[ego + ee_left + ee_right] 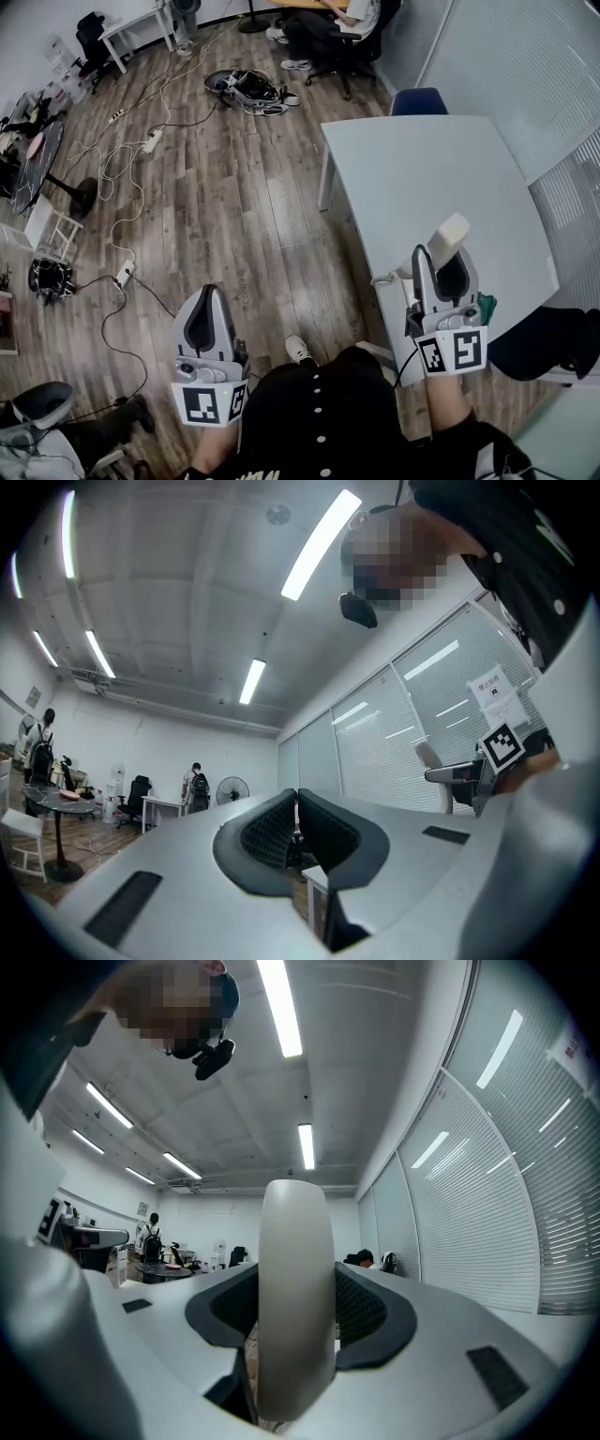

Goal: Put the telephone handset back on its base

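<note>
Cream plastic marks the telephone handset (450, 232), clamped upright between the pads of the right claw (441, 270), its rounded end rising past the tips; from the head view it hangs over the near edge of the white tabletop (422, 169); the left claw (208, 300) sits off to the side over the wooden floor (234, 206), well apart from the tabletop, jaws pressed together on nothing; a blue chair (418, 100) stands at the tabletop's far edge.
</note>
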A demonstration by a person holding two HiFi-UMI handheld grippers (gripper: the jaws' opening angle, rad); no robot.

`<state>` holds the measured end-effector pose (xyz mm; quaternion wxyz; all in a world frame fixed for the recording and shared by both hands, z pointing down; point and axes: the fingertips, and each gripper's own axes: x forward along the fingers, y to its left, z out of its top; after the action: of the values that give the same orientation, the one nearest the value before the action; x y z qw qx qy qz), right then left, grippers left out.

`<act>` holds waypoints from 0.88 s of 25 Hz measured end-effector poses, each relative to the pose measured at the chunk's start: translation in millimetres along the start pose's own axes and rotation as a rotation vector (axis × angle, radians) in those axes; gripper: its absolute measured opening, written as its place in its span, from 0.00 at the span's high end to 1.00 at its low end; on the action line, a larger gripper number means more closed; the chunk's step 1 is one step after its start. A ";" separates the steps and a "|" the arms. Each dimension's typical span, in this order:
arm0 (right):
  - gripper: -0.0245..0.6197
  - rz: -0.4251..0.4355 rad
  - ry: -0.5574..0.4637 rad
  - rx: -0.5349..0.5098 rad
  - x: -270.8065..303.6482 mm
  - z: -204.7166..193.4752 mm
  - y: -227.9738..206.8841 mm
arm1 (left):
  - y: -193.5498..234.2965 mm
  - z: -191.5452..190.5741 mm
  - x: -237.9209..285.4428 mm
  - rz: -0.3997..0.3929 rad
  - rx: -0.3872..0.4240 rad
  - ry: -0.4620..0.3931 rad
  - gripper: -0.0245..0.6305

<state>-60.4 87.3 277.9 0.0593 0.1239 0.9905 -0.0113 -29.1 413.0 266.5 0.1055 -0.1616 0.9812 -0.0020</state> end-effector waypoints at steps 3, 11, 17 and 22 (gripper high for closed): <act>0.60 -0.002 0.012 -0.004 4.7 -8.9 3.6 | 7.1 -8.0 4.8 -0.013 -0.004 0.008 0.93; 0.60 -0.052 0.008 -0.002 19.9 -10.3 -7.5 | 12.4 -17.5 32.2 -0.059 -0.024 0.018 0.93; 0.60 -0.082 0.000 0.004 42.8 -19.1 -32.9 | 8.0 -29.5 72.7 -0.084 -0.017 0.016 0.93; 0.60 -0.132 -0.014 -0.002 64.8 -20.6 -69.0 | -5.2 -36.2 129.0 -0.136 -0.024 0.001 0.93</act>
<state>-142.2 37.0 291.0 0.0654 0.0582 0.9960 -0.0152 -154.4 366.1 275.5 0.1028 -0.2289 0.9680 0.0025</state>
